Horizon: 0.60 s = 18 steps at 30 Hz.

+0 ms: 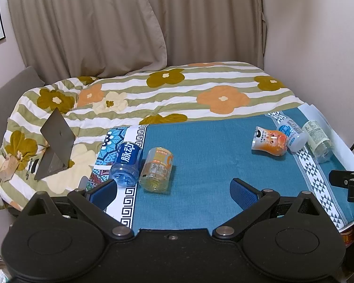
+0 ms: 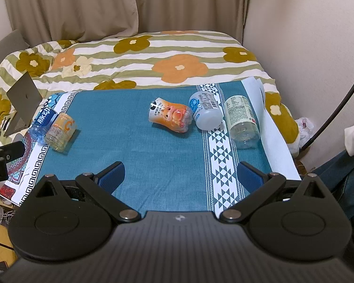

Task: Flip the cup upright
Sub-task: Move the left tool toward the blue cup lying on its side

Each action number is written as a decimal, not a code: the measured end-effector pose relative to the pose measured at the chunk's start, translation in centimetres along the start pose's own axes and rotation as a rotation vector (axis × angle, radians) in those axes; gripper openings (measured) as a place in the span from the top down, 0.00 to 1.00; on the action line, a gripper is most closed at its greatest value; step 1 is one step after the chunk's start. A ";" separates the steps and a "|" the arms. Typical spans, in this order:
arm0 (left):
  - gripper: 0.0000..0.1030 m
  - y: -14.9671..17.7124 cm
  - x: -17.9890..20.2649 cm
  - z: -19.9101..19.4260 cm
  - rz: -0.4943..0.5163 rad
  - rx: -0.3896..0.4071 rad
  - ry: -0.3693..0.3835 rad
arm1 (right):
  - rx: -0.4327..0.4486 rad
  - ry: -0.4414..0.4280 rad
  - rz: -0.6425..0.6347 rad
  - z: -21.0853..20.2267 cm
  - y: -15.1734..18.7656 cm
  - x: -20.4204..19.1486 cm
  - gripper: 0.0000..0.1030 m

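Several cut bottle cups lie on their sides on a teal cloth. A blue-label cup (image 1: 127, 162) (image 2: 43, 123) and an orange-label clear cup (image 1: 156, 169) (image 2: 61, 132) lie together at the left. An orange cartoon cup (image 1: 270, 141) (image 2: 171, 115), a white-blue cup (image 1: 292, 134) (image 2: 205, 110) and a clear white-label cup (image 1: 318, 141) (image 2: 241, 120) lie at the right. My left gripper (image 1: 173, 192) is open and empty, just short of the left pair. My right gripper (image 2: 180, 175) is open and empty, near the front edge.
The teal cloth (image 1: 212, 165) (image 2: 134, 141) covers a table with patterned borders. Behind it is a bed with a flowered quilt (image 1: 153, 94) and an open laptop (image 1: 54, 146) (image 2: 21, 103). Curtains and a wall stand beyond. A dark cable (image 2: 337, 108) runs at the right.
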State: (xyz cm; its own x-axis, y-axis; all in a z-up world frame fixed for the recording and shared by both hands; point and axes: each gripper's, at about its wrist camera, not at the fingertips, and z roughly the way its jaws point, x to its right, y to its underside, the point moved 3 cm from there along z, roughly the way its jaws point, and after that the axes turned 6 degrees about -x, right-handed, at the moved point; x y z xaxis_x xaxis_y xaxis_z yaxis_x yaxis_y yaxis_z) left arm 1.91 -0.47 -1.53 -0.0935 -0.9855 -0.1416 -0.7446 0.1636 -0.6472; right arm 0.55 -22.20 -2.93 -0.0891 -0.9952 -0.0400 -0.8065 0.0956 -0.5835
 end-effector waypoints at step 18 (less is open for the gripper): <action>0.00 -0.3 -1.5 -1.2 -0.069 -0.043 -0.080 | 0.005 -0.078 -0.101 -0.9 -1.6 0.0 0.00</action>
State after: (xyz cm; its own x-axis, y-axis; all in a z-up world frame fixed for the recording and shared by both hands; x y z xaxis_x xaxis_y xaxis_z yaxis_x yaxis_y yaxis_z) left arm 1.45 0.90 -0.26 0.0112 -0.9873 -0.1583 -0.7752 0.0914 -0.6251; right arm 1.30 -22.34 -1.22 0.0382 -0.9983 -0.0433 -0.8061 -0.0051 -0.5917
